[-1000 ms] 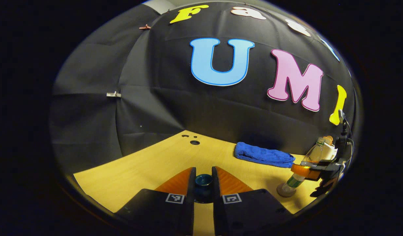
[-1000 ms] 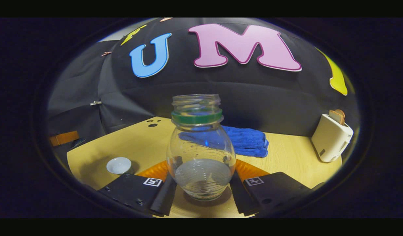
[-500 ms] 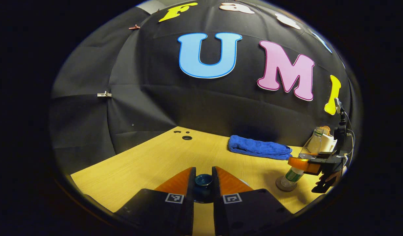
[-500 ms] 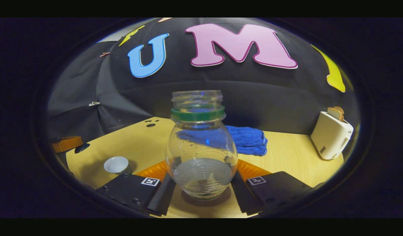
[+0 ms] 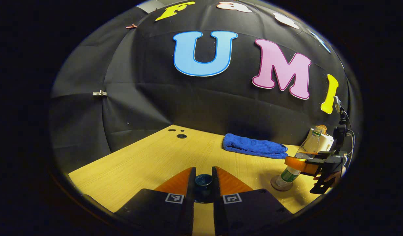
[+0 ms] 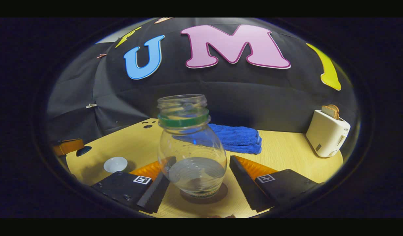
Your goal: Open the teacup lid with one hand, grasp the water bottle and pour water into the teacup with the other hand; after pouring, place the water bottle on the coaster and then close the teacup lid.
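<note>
My fingers (image 5: pixel 221 178) are orange with black bodies bearing black-and-white square markers. The lid (image 5: pixel 203 179) I hold is dark blue. The bottle (image 6: pixel 191 154) is clear with a green neck ring, on a brown coaster (image 6: pixel 221 196). The cup (image 6: pixel 115 164) is white, the towel (image 6: pixel 236 138) blue, the toaster (image 6: pixel 327 133) cream, the table (image 5: pixel 149 160) pale wood.

A pale wooden desk (image 6: pixel 286 154); on it a blue towel (image 6: pixel 236 137) at the back, a white toaster (image 6: pixel 326 136) at the right, a white cup (image 6: pixel 114 164) at the left, and a coaster (image 6: pixel 203 196) under the bottle (image 6: pixel 190 147).
</note>
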Available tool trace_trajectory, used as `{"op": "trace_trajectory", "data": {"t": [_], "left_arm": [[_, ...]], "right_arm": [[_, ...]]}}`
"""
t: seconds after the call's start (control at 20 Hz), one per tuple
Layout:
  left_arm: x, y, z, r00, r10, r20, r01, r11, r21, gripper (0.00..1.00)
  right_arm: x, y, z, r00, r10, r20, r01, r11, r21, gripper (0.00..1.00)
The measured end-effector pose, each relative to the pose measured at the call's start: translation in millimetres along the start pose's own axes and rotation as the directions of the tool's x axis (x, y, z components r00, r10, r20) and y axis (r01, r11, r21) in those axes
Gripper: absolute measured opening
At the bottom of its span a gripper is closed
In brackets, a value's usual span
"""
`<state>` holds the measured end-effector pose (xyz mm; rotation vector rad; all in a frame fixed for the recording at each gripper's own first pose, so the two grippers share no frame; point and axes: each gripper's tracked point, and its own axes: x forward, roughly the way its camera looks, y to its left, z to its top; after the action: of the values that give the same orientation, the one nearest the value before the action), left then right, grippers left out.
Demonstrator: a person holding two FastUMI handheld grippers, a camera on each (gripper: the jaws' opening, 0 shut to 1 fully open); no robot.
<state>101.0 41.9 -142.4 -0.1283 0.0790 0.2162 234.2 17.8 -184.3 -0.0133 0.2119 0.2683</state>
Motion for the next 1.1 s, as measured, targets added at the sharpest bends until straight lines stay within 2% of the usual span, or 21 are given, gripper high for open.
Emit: {"op": "trace_trajectory", "data": {"t": [0.15,0.2,0.3,0.35,0.45,0.75,0.8,0.9,0.95,1.0,1.1], "left_arm": [[1,1,2,1.0,0.001,0.002,-0.001,1.0,0.0,0.29],[1,0,2,1.0,-0.004,0.002,0.004,1.0,0.001,0.25],[2,-2,0,1.0,-0.009,-0.005,0.009,1.0,0.003,0.29],[4,-3,-1,1.0,-0.012,-0.005,0.012,1.0,0.001,0.25],[8,-9,-1,1.0,-0.029,0.005,0.029,1.0,-0.007,0.29],[32,-28,-9,0.998,-0.058,0.0,0.058,0.998,0.022,0.29],[36,-31,-13,0.998,-0.061,-0.003,0.061,0.998,0.02,0.25],[43,-39,-24,0.997,-0.069,-0.02,0.069,0.998,0.01,0.29],[46,-43,-28,0.997,-0.071,-0.019,0.071,0.997,0.015,0.25],[48,-48,-32,0.997,-0.078,-0.022,0.078,0.997,0.026,0.32],[51,-54,-38,0.996,-0.084,-0.024,0.086,0.995,0.056,0.29]], "right_arm": [[-12,-1,-4,1.0,-0.012,-0.002,0.012,0.999,-0.052,1.0],[-16,-1,-4,1.0,-0.013,0.003,0.013,0.997,-0.071,1.0],[-27,-1,-6,1.0,-0.011,0.005,0.011,0.997,-0.081,1.0],[-33,0,-9,1.0,-0.008,0.0,0.008,0.997,-0.081,1.0],[-46,-4,-15,1.0,-0.019,-0.013,0.018,0.996,-0.084,0.99],[-80,-14,-36,0.998,-0.036,-0.051,0.034,0.999,-0.037,0.98],[-84,-18,-41,0.997,-0.04,-0.067,0.038,0.999,-0.03,0.98],[-89,-26,-50,0.994,-0.048,-0.094,0.047,0.999,-0.009,0.98],[-91,-31,-51,0.994,-0.054,-0.1,0.054,0.999,0.001,0.98],[-93,-35,-52,0.993,-0.064,-0.103,0.066,0.998,0.015,0.98],[-96,-37,-53,0.991,-0.068,-0.115,0.074,0.996,0.05,0.98]]}}
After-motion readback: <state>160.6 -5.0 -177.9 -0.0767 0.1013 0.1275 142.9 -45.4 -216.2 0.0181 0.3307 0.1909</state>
